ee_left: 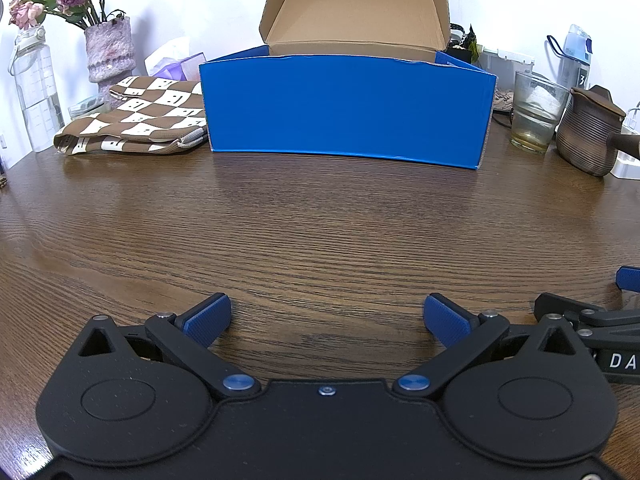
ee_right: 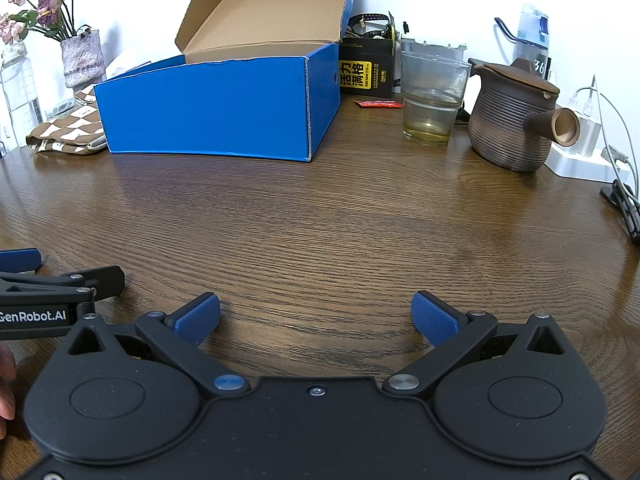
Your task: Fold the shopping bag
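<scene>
Both grippers sit side by side low over the wooden table [ee_left: 320, 220], empty. Left gripper [ee_left: 327, 316] jaws spread wide, right gripper [ee_right: 316, 314] same. Checkered bag [ee_left: 140, 120] lies folded at the back left, touching the blue box [ee_left: 344, 112], below the vase [ee_left: 110, 50].

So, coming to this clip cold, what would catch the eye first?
The bright blue box, lid open, at the back of the wooden table. Left of it lies the brown-and-white checked bag, below a vase of dried flowers. Both the left gripper and right gripper are open and empty over bare wood.
</scene>
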